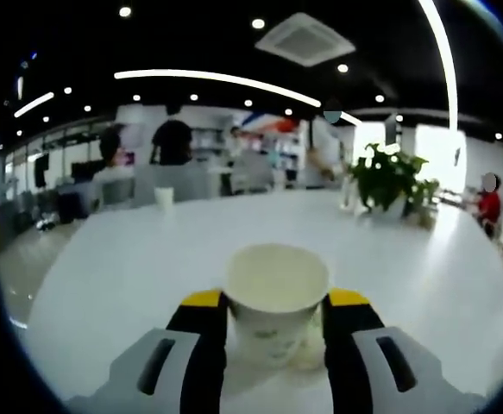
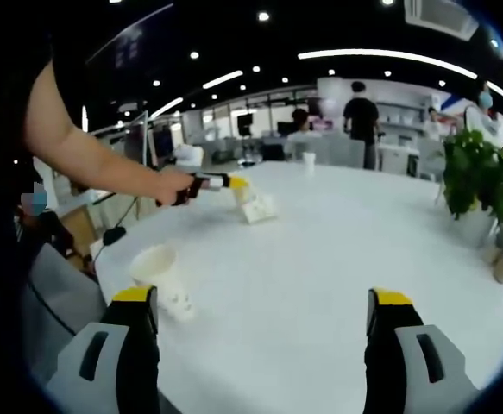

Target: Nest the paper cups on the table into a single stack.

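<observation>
Left gripper (image 1: 274,332) grasps a paper cup (image 1: 276,297); right gripper (image 2: 264,332) released, another cup (image 2: 158,269) at ten o'clock.

Lighting is all overhead: small round ceiling spotlights (image 1: 257,23) and long curved white light strips (image 1: 216,78) against a dark ceiling, so the upper part of both views stays dim while the big round white table (image 1: 130,267) glows bright, nearly blown out. A window-like bright patch (image 1: 436,147) behind the green potted plant (image 1: 387,177) is overexposed. Shadows on the table are soft and faint. Fisheye distortion bends the strips and table rim hard near the edges. The left gripper view is soft overall; the cream paper cup (image 1: 277,297) close to the lens looks blurred, its printing unreadable. In the right gripper view the person's bare forearm (image 2: 87,159) looks smeared, probably motion blur.
</observation>
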Available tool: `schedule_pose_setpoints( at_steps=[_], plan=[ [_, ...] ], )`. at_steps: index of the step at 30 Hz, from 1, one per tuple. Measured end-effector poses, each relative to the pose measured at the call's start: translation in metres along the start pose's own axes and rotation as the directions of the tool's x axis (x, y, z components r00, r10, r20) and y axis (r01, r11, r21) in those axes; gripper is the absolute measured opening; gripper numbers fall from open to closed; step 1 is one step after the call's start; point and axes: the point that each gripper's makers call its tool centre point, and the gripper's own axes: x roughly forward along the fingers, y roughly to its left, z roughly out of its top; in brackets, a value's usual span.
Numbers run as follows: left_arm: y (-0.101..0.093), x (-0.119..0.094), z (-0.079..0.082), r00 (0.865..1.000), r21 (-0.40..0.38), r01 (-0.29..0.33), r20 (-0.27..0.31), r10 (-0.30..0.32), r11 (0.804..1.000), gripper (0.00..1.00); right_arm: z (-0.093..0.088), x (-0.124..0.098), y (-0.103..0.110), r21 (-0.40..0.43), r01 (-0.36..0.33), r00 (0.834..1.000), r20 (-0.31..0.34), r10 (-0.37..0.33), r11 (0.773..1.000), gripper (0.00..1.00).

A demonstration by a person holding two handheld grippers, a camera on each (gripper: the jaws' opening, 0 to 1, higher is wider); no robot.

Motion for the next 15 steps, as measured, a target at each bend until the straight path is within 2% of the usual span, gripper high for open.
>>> schedule_pose_setpoints(
  at_steps=[15],
  plan=[
    [0.0007,-0.0055,0.0078,1.0,0.009,-0.004,0.004,0.004,1.0,0.41,0.0023,-0.0033,0.003,-0.005,-0.001,1.0,0.007,0.001,1.0,0.99]
  ],
)
